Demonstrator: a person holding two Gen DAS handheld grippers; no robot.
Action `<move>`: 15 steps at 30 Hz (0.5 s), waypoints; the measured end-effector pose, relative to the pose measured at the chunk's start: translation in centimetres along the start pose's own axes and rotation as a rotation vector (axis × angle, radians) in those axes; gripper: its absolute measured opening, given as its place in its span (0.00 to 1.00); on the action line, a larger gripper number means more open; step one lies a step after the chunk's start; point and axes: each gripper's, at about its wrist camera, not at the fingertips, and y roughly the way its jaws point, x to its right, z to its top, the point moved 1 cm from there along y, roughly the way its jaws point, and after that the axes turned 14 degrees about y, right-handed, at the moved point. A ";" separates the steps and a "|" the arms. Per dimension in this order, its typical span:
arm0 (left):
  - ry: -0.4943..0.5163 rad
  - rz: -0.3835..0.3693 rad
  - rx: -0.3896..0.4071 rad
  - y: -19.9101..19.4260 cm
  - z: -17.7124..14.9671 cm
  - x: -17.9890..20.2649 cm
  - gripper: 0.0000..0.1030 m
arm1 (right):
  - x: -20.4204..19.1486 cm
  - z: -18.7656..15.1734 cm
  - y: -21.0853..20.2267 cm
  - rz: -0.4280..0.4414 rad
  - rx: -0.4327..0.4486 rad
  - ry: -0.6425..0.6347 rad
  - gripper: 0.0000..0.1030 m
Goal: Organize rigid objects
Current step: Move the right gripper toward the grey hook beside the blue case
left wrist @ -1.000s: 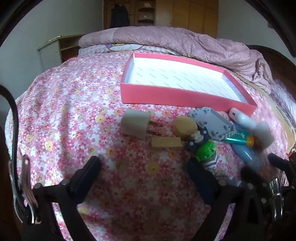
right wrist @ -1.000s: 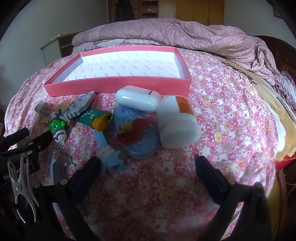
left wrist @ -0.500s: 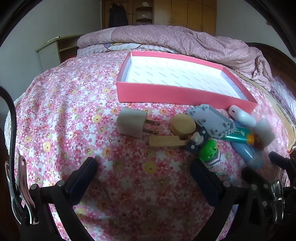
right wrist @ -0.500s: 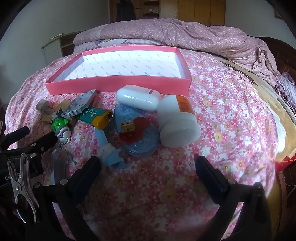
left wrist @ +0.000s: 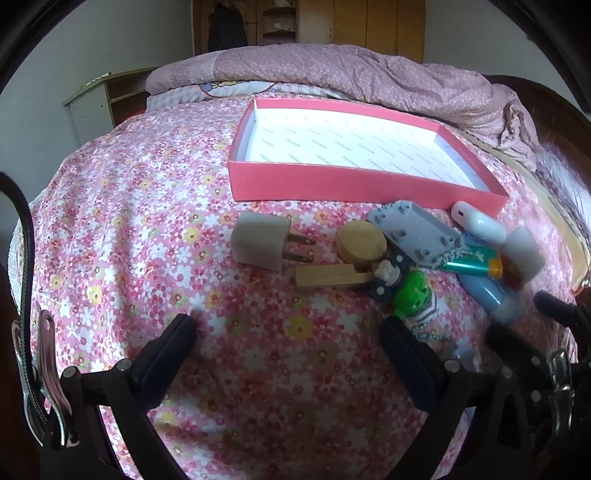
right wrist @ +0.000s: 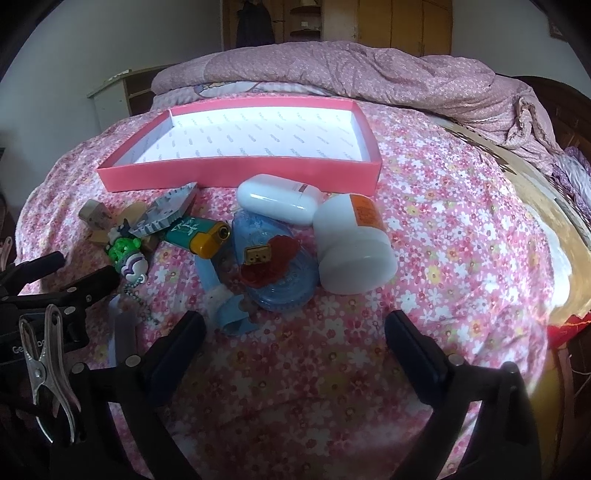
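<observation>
A pink tray (left wrist: 332,182) with a white floor lies empty on the flowered bedspread; it also shows in the right wrist view (right wrist: 236,171). In front of it lie a plug adapter (left wrist: 260,242), a wooden disc (left wrist: 362,245), a wooden block (left wrist: 325,276), a grey plate (left wrist: 413,230), a green toy keychain (left wrist: 413,295), a lighter (right wrist: 197,234), a white case (right wrist: 277,199), a white jar (right wrist: 351,247) and a blue tape dispenser (right wrist: 273,266). My left gripper (left wrist: 288,343) is open and empty, just short of the block. My right gripper (right wrist: 295,339) is open and empty, just short of the dispenser.
A rumpled pink quilt (left wrist: 351,74) lies behind the tray. A bedside cabinet (left wrist: 98,105) stands at the back left, wooden wardrobes (right wrist: 388,26) behind. The bed's right edge (right wrist: 554,229) drops off near the jar. The left gripper's fingers (right wrist: 55,280) reach into the right wrist view.
Both grippers have drawn slightly nearer the pile and the left view has shifted a little to the left. Nothing has been taken hold of.
</observation>
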 end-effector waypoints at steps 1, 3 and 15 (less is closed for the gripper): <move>0.002 -0.009 0.000 -0.2 -0.1 -0.1 0.98 | 0.1 0.0 -0.2 0.010 0.004 -0.004 0.95; 0.006 -0.020 0.003 -0.7 -0.2 -0.3 0.96 | 0.1 0.2 -0.8 0.022 0.014 -0.021 0.95; 0.010 -0.063 0.064 -3.9 -0.3 -1.2 0.95 | 0.3 0.7 -3.6 0.137 0.014 -0.058 0.88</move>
